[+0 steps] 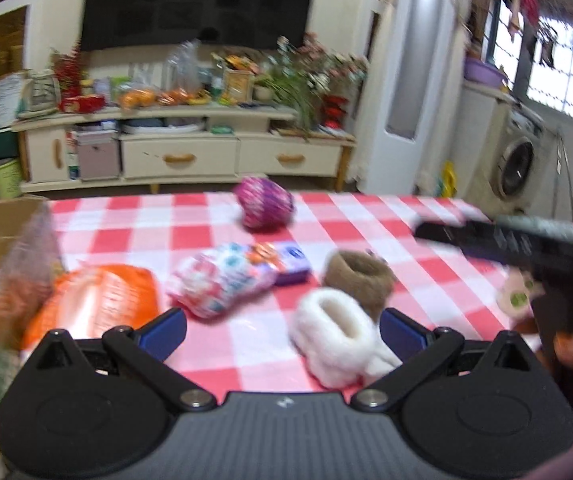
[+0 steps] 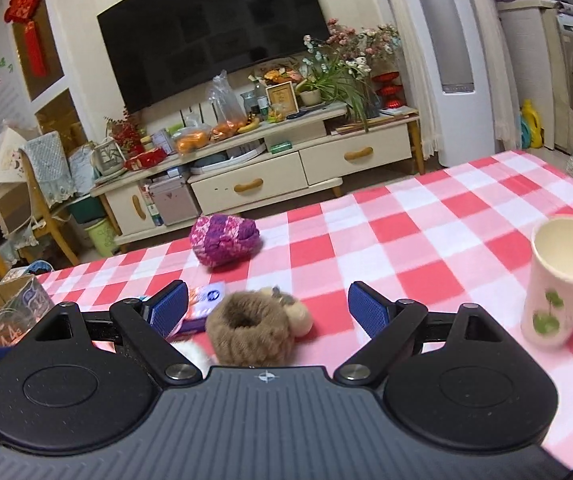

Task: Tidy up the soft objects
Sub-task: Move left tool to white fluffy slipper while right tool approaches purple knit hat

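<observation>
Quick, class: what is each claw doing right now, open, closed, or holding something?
Left claw: open, holding nothing; a white fluffy slipper lies between its fingers.
Right claw: open, holding nothing; a brown fuzzy slipper sits between its fingers.

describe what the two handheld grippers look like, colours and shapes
Both match: the left gripper and right gripper each have a ribbed dark grey body with a small white emblem, two rounded black side housings, black linkage arms with silver pivot pins, and blue textured finger pads. No cables show.
</observation>
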`<state>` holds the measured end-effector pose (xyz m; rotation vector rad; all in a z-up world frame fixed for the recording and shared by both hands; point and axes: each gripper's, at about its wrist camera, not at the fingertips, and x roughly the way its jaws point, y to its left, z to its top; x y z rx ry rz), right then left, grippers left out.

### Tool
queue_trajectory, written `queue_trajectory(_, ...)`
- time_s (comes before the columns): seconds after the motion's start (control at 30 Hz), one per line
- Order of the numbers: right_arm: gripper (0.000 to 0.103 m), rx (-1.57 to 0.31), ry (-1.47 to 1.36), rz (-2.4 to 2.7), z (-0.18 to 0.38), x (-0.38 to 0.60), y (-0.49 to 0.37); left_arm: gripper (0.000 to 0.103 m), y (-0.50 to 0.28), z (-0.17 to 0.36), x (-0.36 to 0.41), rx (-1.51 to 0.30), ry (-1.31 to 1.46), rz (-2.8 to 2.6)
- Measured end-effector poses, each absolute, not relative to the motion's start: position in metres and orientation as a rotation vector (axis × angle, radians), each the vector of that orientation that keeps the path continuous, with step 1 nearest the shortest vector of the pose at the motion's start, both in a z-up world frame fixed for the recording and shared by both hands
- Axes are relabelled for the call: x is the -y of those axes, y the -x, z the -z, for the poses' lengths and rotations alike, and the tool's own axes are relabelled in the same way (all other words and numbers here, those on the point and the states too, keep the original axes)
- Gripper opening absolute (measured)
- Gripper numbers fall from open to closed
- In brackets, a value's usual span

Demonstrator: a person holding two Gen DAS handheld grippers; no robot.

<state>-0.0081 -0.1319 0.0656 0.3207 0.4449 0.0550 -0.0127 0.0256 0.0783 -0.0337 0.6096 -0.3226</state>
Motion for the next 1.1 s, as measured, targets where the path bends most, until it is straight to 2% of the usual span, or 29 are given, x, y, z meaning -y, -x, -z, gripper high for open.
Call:
queue_trajectory(0.47,0.103,-0.545,-0.259,-0.255,-0.074,0.121,-0.091,0.098,-0.030,-0.043,0.027,-0.727,0.052,0.292)
queue_trajectory(0.7,0.103,-0.621,-0.213,-0.327,-0.072,0.103,-0.159,0.088,-0.044,-0.029,0.025,-0.796,0.064,0.260)
queue_trajectory(1.1,0.103,-0.718,-0.075,-0.324,-0.059,0.067,-0.239,0.056,-0.052,-0.025,0.018,-0.821,0.061,0.247)
